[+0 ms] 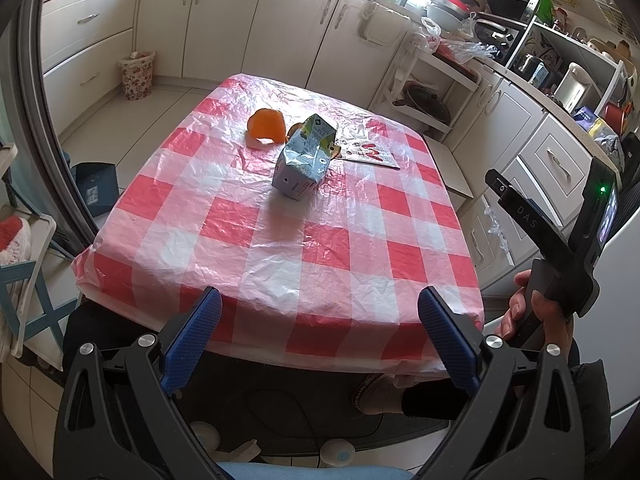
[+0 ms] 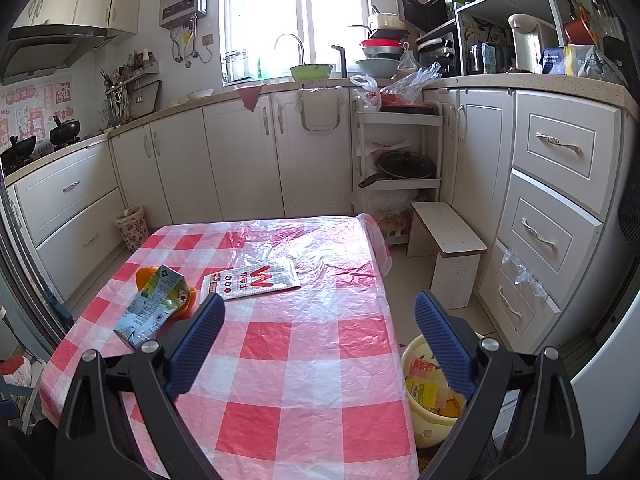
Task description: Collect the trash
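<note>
A crumpled drink carton (image 1: 304, 158) stands on the red-and-white checked table cover (image 1: 280, 248); it also shows in the right wrist view (image 2: 154, 306). An orange peel (image 1: 266, 126) lies behind it, partly hidden in the right wrist view (image 2: 146, 276). A flat paper wrapper (image 1: 370, 154) with a red W lies to the carton's right (image 2: 252, 282). A yellow bin (image 2: 428, 396) holding wrappers stands on the floor right of the table. My left gripper (image 1: 318, 340) is open and empty at the table's near edge. My right gripper (image 2: 318, 344) is open and empty above the table's near right part.
White cabinets run along the back and right walls. A small floral waste basket (image 1: 137, 74) stands on the floor by the far left cabinets (image 2: 131, 227). A low white stool (image 2: 448, 248) and a tiered rack (image 2: 396, 152) stand right of the table.
</note>
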`<state>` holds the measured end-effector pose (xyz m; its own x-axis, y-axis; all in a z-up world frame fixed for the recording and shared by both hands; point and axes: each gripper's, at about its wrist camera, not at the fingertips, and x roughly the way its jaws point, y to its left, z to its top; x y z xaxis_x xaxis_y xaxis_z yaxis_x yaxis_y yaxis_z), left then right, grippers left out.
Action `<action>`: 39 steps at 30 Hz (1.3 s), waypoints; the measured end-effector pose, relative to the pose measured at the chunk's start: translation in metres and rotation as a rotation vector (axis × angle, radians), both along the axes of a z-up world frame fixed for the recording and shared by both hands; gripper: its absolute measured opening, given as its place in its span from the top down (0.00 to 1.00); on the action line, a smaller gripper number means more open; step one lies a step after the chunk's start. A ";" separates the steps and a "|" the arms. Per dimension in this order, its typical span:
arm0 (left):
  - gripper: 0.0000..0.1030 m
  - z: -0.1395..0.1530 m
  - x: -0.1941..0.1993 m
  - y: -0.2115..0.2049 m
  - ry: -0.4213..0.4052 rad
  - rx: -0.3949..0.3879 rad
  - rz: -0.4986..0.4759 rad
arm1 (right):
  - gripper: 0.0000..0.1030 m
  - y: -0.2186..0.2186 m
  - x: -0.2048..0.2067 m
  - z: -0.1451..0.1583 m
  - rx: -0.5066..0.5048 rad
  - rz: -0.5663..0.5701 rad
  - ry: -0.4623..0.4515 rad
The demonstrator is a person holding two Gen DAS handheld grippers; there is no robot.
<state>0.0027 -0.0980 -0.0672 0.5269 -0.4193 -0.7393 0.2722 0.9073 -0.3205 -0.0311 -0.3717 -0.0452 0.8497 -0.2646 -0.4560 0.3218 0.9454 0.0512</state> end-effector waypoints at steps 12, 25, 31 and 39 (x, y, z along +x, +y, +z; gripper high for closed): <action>0.08 0.000 -0.001 0.002 0.003 0.005 0.002 | 0.11 0.000 0.000 0.000 0.001 0.000 0.000; 0.08 0.001 0.000 0.001 0.004 0.004 0.003 | 0.11 0.000 0.000 0.000 0.001 0.000 0.001; 0.08 0.001 -0.001 0.001 0.005 0.005 0.002 | 0.11 0.001 0.000 0.000 0.000 0.000 0.001; 0.08 0.000 -0.001 0.002 0.004 0.005 0.004 | 0.11 0.003 0.000 0.000 0.000 0.001 -0.001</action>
<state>0.0012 -0.0961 -0.0670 0.5253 -0.4132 -0.7439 0.2672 0.9101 -0.3168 -0.0315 -0.3690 -0.0453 0.8502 -0.2639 -0.4555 0.3210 0.9457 0.0514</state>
